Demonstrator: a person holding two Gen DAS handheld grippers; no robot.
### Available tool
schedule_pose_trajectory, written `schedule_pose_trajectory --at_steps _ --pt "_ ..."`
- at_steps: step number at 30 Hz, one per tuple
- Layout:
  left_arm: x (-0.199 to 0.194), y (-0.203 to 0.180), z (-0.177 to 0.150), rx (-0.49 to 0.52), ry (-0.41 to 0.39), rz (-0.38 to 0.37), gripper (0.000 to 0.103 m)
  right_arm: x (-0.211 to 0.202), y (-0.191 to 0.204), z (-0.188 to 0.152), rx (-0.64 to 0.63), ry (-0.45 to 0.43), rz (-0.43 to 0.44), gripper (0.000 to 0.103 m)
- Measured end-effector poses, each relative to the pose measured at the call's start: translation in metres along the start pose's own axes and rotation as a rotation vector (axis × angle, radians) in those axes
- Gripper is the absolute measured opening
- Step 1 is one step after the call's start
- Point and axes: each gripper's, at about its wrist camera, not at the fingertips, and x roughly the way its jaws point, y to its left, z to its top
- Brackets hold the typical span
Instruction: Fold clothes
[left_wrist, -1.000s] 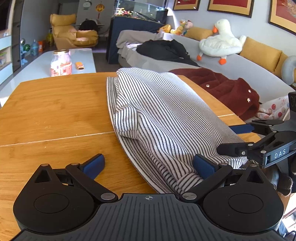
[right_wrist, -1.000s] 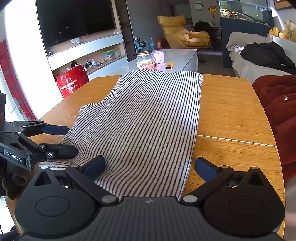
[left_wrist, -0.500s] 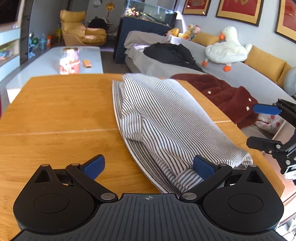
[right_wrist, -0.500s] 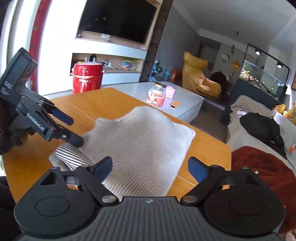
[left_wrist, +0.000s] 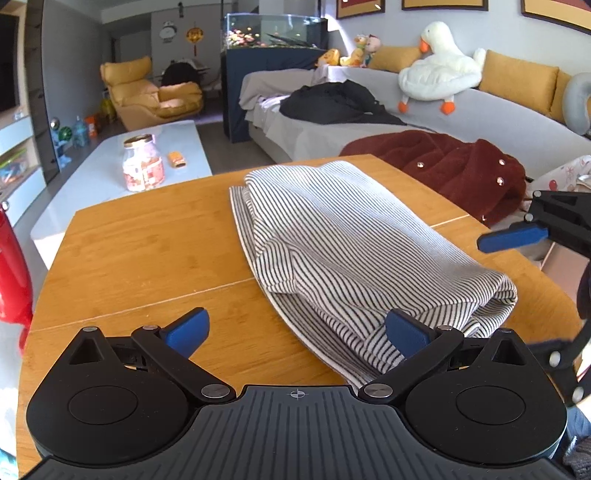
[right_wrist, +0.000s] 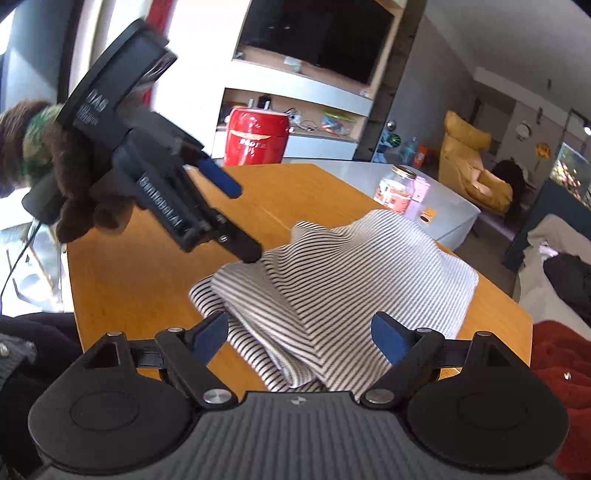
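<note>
Left gripper (left_wrist: 297, 330), black body with blue finger pads: jaws spread wide, nothing between them; its right pad (left_wrist: 406, 332) sits at the near edge of the black-and-white striped knit garment (left_wrist: 354, 251), though actual contact cannot be told, and its left pad is over bare wood. Seen from the right wrist camera, the same left gripper (right_wrist: 243, 225) is held by a hand in a dark brown fuzzy glove (right_wrist: 74, 184), tilted down, lower fingertip touching or just above the garment's left corner, upper finger raised clear. Right gripper (right_wrist: 299, 334), identical make: jaws likewise wide apart, gripping nothing, poised over the garment's near folded end. Striped garment: folded lengthwise into a thick, slightly rumpled band, lying on the orange-brown wooden table (left_wrist: 147, 240), running from the near edge toward the far edge. Background: glass jar with pink label (left_wrist: 142, 164) on a white low table.
</note>
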Motion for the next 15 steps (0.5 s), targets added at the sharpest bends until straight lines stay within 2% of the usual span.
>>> schedule_pose_trajectory --at_steps 2,4,5,7,9,11,15 --pt "-0.003 -0.002 0.000 0.021 0.003 -0.002 0.103 0.014 0.010 -0.002 -0.048 0.007 -0.030 0.082" --pt "-0.007 -0.004 -0.001 0.043 0.002 -0.005 0.103 0.028 0.020 -0.005 -0.097 0.015 -0.060 0.070" --pt "-0.010 -0.004 -0.001 0.054 0.001 -0.007 0.103 0.031 0.015 -0.003 -0.055 0.018 -0.049 0.062" --pt "-0.017 -0.006 -0.003 0.071 -0.003 -0.013 0.103 0.034 -0.005 0.003 0.084 0.023 -0.004 0.055" --pt "-0.020 -0.007 -0.005 0.088 -0.003 -0.028 0.103 0.037 -0.035 0.004 0.280 0.029 0.067 0.053" --pt "-0.024 -0.007 -0.008 0.106 -0.003 -0.044 0.103 0.039 -0.058 -0.001 0.407 0.028 0.111 0.052" --pt "-0.010 -0.014 -0.018 0.156 0.044 -0.056 0.103 0.035 -0.061 -0.005 0.421 0.022 0.119 0.052"
